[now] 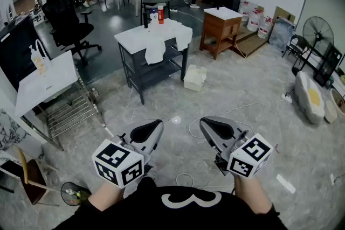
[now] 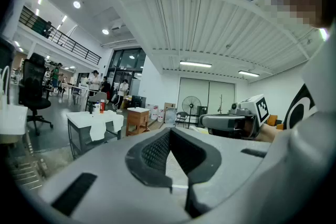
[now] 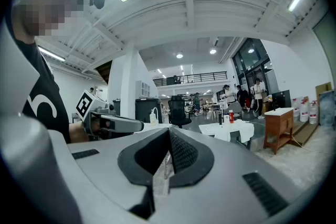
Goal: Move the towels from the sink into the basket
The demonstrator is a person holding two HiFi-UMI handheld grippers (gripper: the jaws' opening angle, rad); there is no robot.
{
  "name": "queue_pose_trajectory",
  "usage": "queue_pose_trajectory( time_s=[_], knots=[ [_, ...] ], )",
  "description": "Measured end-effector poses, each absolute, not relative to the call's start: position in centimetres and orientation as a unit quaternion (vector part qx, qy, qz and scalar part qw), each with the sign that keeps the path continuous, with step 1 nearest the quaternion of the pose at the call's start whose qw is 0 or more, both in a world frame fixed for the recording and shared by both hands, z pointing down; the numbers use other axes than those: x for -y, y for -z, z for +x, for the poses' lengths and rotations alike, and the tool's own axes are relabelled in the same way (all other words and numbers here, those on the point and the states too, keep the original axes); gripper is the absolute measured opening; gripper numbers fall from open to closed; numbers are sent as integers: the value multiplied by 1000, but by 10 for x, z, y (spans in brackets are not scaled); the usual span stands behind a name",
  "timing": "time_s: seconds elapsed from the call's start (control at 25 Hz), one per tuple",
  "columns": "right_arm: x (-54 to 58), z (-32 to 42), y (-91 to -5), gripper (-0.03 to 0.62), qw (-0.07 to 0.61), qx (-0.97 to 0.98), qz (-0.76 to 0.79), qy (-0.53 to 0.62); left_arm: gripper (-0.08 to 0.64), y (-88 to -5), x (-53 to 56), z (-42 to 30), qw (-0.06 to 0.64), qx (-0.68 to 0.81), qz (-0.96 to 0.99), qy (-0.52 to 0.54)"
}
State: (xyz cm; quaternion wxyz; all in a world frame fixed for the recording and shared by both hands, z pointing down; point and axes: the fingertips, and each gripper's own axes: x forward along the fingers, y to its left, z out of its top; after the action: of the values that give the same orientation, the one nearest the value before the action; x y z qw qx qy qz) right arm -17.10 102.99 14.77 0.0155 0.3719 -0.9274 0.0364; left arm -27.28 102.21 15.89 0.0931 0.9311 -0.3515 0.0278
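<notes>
White towels (image 1: 157, 40) drape over a small white-topped table (image 1: 129, 36) across the room; they also show as towels (image 2: 98, 126) and towels (image 3: 231, 130) in the gripper views. A white basket (image 1: 194, 77) stands on the floor to the right of that table. No sink is clearly in view. My left gripper (image 1: 157, 126) and right gripper (image 1: 207, 124) are held close to my body, pointing forward over the floor, far from the table. The left gripper (image 2: 170, 131) has its jaws together, as does the right gripper (image 3: 168, 131); nothing is held in either.
A white stand (image 1: 46, 83) with a pump bottle and a wire rack is at the left. A wooden cabinet (image 1: 220, 29), a black office chair (image 1: 67, 24), a floor fan (image 1: 317, 32) and cables on the marble floor surround the table. People stand at the back.
</notes>
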Motion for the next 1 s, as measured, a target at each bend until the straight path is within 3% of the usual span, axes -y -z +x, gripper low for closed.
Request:
queue_pose_trajectory(
  time_s=[0.84,1.0],
  knots=[
    [-1030,-122,-139,8,-22,915,401,-47,6,-154,-1013,-242,99,317,943,-28],
    [-1015,-121,-143,102,-26,912,406,-56,6,-159,-1001,-247,106,316,942,-28]
  ],
)
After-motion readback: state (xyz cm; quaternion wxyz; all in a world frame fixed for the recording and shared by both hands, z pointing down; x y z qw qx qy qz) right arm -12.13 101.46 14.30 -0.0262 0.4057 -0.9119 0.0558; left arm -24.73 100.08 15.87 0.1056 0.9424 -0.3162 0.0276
